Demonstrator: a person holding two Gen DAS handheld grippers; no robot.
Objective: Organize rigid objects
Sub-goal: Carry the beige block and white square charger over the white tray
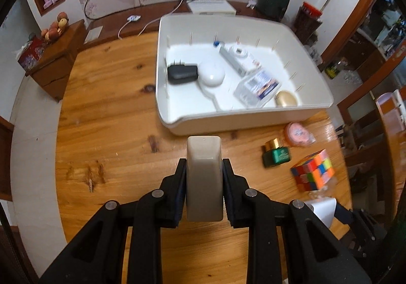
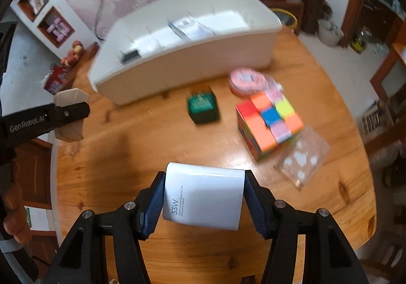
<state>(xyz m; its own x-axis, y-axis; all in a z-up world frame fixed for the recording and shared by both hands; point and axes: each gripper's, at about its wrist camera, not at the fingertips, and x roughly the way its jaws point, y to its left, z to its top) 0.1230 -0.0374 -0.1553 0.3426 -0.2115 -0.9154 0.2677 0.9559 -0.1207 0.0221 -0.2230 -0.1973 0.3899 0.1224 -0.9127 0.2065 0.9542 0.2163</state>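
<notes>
My left gripper (image 1: pixel 204 169) is shut on a beige rounded block (image 1: pixel 204 157), held above the wooden table in front of the white bin (image 1: pixel 228 121). The bin holds a black adapter (image 1: pixel 182 74), a white mouse (image 1: pixel 211 72), a white box (image 1: pixel 238 59), a clear case (image 1: pixel 258 87) and a gold oval piece (image 1: pixel 286 98). My right gripper (image 2: pixel 204 185) is shut on a white 33W charger (image 2: pixel 203 195). On the table lie a green jar (image 2: pixel 203 106), a pink round tin (image 2: pixel 247 81) and a colour cube (image 2: pixel 269 121). The left gripper with its block (image 2: pixel 69 116) shows at the right wrist view's left.
A clear plastic bag (image 2: pixel 302 157) lies right of the cube. The round wooden table (image 1: pixel 114 111) ends at left and right. A side cabinet with fruit (image 1: pixel 54 27) stands at the back left. Cables and a white box (image 1: pixel 212 7) lie behind the bin.
</notes>
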